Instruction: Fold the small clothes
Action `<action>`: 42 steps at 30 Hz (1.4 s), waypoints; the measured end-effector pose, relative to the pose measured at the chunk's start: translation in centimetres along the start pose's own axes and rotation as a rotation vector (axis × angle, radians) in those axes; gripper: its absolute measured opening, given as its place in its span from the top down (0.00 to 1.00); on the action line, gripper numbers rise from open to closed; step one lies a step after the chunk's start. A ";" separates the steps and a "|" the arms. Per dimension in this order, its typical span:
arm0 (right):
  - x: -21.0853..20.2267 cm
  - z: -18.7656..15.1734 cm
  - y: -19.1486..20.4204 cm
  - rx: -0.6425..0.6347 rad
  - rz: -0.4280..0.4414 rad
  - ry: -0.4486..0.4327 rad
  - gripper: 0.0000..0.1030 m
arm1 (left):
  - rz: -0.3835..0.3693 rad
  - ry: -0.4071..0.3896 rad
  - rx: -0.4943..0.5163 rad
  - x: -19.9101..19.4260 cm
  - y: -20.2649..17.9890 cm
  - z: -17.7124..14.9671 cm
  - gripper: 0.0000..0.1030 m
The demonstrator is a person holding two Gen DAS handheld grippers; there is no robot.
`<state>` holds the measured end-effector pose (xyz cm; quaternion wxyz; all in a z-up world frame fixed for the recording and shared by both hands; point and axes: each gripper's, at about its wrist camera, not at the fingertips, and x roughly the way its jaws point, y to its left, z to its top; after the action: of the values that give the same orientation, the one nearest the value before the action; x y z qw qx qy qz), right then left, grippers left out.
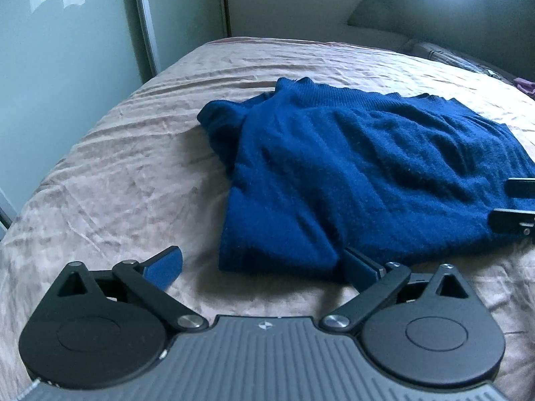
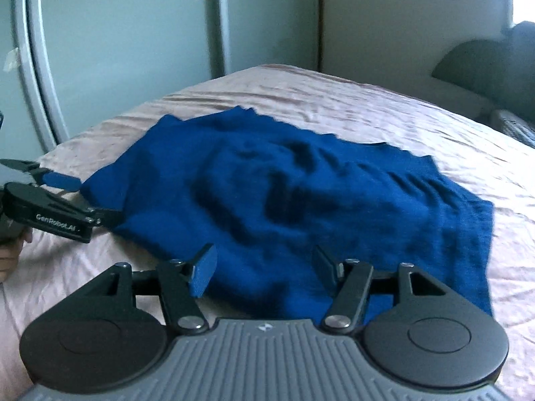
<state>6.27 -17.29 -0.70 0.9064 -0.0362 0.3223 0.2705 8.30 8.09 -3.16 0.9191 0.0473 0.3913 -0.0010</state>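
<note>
- Your right gripper (image 2: 262, 275) sits wide open over the near hem of the blue sweater (image 2: 284, 200), holding nothing.
- Your left gripper (image 1: 264, 267), open and empty, flanks its near-left corner; contact looks likely.
- The sweater lies flat on the bed (image 1: 117, 173), long axis apparently running left-right.

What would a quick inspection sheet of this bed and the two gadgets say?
Surface: bed, wrinkled pinkish cover.
Job's things: blue sweater, partly folded, lying flat.
Clutter: small purple item at far edge.
Grippers: left gripper open at sweater's near edge; right gripper open, fingers over the sweater; neither holds cloth.
Cables: nothing seen.
Surroundings: glossy wardrobe doors, pillow, headboard.
</note>
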 end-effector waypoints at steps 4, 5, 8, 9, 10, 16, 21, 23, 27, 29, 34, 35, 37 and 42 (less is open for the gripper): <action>0.4 0.2 0.8 0.003 0.017 0.003 0.39 | 0.000 -0.001 -0.002 0.0 0.0 -0.1 0.00; 0.7 0.1 0.8 0.000 0.018 0.012 0.39 | -0.001 -0.001 -0.002 0.0 0.0 -0.1 0.00; 1.5 -0.4 1.0 -0.018 0.006 0.050 0.40 | -0.002 -0.003 0.002 0.0 0.0 -0.1 0.00; 1.5 -0.6 1.2 -0.026 0.001 0.050 0.40 | -0.005 -0.005 0.004 -0.1 0.0 -0.1 0.00; 1.3 -0.6 1.3 -0.031 -0.004 0.048 0.39 | -0.007 -0.008 0.003 -0.1 0.1 0.0 0.00; -1.3 0.8 4.4 -0.195 -0.141 -0.070 0.39 | -0.051 -0.018 -0.081 0.4 3.1 1.8 0.02; -1.0 0.1 9.7 -0.446 -0.160 -0.123 0.30 | -0.164 0.017 -0.244 2.3 6.9 3.7 0.02; -0.1 -1.0 12.0 -0.557 -0.168 -0.119 0.30 | -0.184 0.032 -0.269 3.1 7.8 4.3 0.02; 1.9 -2.9 15.2 -0.748 -0.266 -0.119 0.30 | -0.223 0.057 -0.274 4.8 9.1 5.6 0.02; 2.5 -3.3 16.0 -0.779 -0.284 -0.118 0.30 | -0.242 0.063 -0.262 5.4 9.3 6.0 0.02; 3.3 -3.7 16.9 -0.787 -0.319 -0.137 0.30 | -0.306 0.082 -0.279 7.0 9.3 6.9 0.01; 3.5 -3.6 16.8 -0.777 -0.323 -0.140 0.30 | -0.321 0.083 -0.285 7.3 9.2 7.2 0.01; 4.0 -3.3 17.1 -0.761 -0.334 -0.151 0.30 | -0.355 0.087 -0.295 7.8 9.2 7.7 0.01; 5.7 -2.6 18.2 -0.763 -0.374 -0.195 0.30 | -0.466 0.114 -0.307 9.5 9.0 9.3 0.01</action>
<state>-0.87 0.24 -4.18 0.8878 -0.4004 0.1002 0.2036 21.87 16.57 -2.81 0.8671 -0.1835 0.4381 -0.1503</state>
